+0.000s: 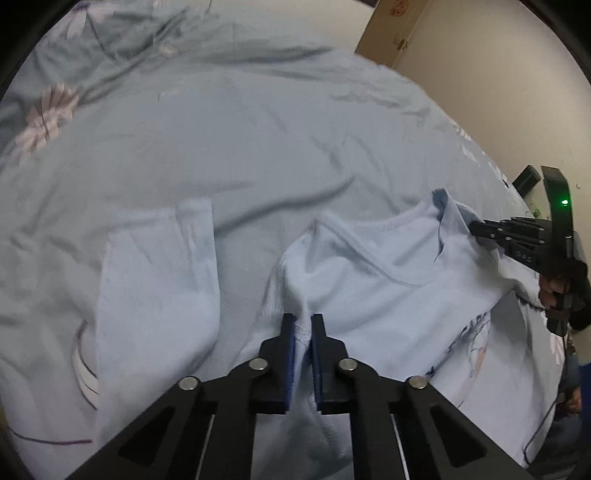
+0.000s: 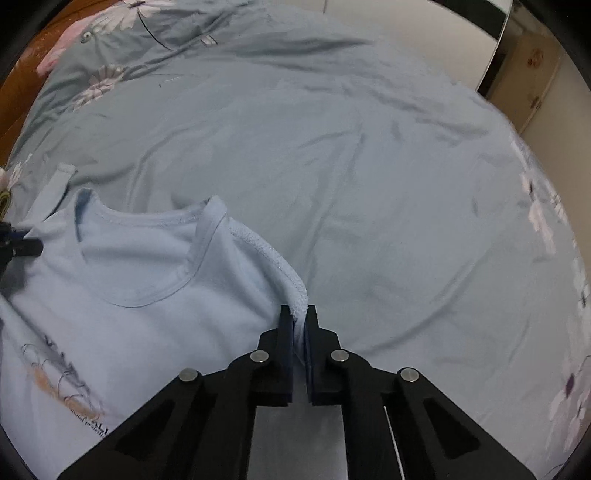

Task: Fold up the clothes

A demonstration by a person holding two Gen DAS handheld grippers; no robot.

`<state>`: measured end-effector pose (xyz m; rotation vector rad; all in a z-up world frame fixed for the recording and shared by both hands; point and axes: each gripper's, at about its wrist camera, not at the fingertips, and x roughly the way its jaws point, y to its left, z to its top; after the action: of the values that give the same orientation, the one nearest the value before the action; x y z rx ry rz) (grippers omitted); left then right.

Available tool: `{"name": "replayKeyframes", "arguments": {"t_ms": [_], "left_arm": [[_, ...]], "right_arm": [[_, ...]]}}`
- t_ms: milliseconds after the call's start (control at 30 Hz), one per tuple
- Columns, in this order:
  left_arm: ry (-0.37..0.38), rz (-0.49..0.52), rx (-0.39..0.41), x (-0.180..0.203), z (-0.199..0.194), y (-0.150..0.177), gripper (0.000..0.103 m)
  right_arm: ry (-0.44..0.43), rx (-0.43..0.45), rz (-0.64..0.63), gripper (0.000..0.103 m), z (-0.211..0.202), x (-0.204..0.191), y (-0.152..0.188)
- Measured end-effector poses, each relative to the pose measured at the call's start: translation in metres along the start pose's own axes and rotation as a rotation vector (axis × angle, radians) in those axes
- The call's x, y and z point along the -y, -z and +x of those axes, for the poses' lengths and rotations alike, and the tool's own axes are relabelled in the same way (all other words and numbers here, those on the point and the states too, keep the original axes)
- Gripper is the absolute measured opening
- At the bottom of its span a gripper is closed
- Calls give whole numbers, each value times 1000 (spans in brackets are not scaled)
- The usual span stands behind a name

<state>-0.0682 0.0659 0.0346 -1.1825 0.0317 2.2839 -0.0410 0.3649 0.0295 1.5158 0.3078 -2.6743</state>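
Observation:
A pale blue T-shirt (image 1: 376,280) with a printed front lies on the bed, its neckline facing away from me. My left gripper (image 1: 303,321) is shut on the shirt's left shoulder seam. My right gripper (image 2: 298,313) is shut on the right shoulder seam of the shirt (image 2: 122,266). The right gripper also shows in the left wrist view (image 1: 476,227) at the far shoulder. The left gripper's fingertip (image 2: 26,245) shows at the left edge of the right wrist view. One sleeve (image 1: 159,280) lies spread flat to the left.
The bed is covered by a grey-blue sheet (image 1: 258,129) with flower prints (image 1: 48,114). A cream wall (image 1: 498,92) and a wooden door (image 1: 391,26) stand beyond the bed's far right side. A wooden headboard (image 2: 26,74) shows at far left.

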Motion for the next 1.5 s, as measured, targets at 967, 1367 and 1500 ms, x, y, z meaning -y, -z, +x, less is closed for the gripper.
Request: {"name": "replayKeyframes", "arguments": {"t_ms": [967, 1367, 1500], "left_arm": [[7, -267, 82, 22, -90, 120, 57], [25, -329, -1, 50, -112, 239, 50], [-26, -286, 68, 60, -138, 248, 50]], "right_arm": [[-167, 128, 280, 49, -94, 6, 95], [-391, 32, 440, 49, -124, -4, 252], [-302, 132, 518, 49, -144, 23, 254]]}}
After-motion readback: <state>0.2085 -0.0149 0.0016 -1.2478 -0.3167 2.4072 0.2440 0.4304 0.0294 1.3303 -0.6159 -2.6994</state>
